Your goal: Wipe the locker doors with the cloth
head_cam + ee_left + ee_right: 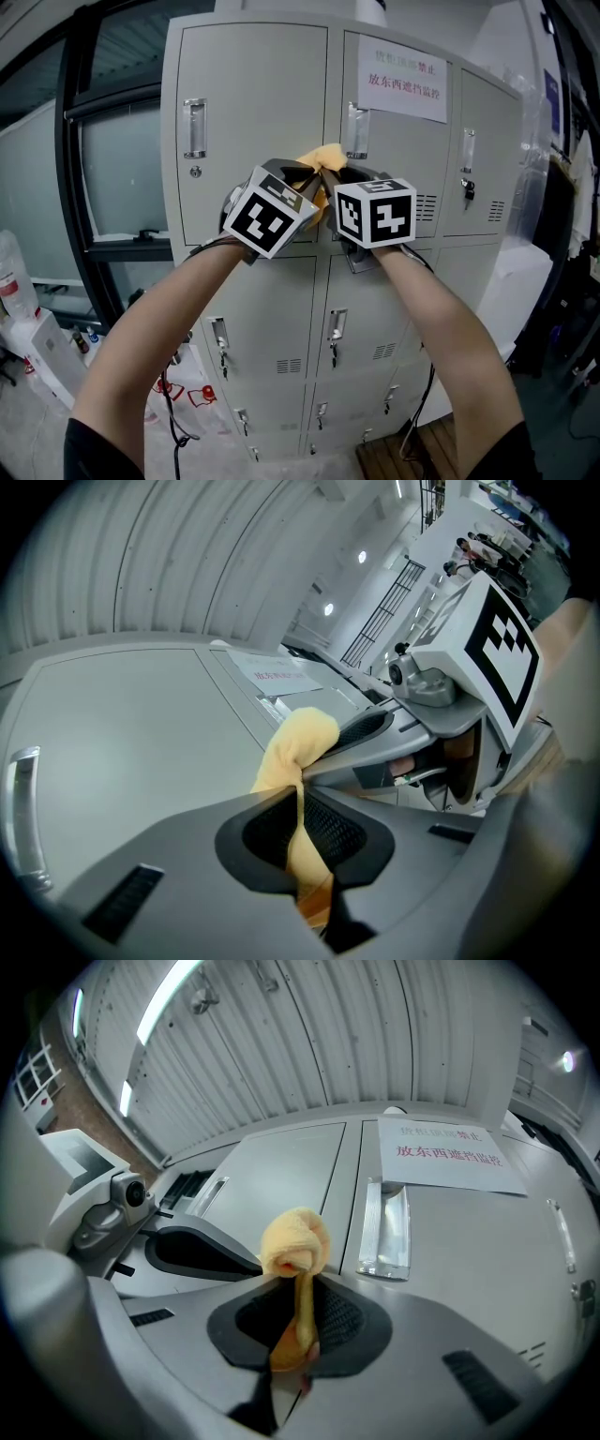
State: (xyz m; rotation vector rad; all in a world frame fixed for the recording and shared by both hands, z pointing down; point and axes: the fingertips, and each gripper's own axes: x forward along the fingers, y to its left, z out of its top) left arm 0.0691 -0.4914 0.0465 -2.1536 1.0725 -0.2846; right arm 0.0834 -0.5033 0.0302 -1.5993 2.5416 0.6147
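A yellow cloth (321, 157) is bunched between both grippers, in front of the grey locker doors (253, 103). My left gripper (298, 794) is shut on the cloth (298, 744), which bulges out past its jaws. From the other side my right gripper (300, 1283) is shut on the same cloth (294, 1239). In the head view the left gripper (305, 183) and the right gripper (339, 178) meet tip to tip near the seam between the two upper doors. The cloth is close to the doors; I cannot tell if it touches them.
A metal handle (357, 130) and a white paper notice (403, 78) are on the upper middle door, another handle (194, 127) on the upper left door. Lower doors (272, 328) stand beneath. A window frame (103, 246) is left, clutter (562, 234) right.
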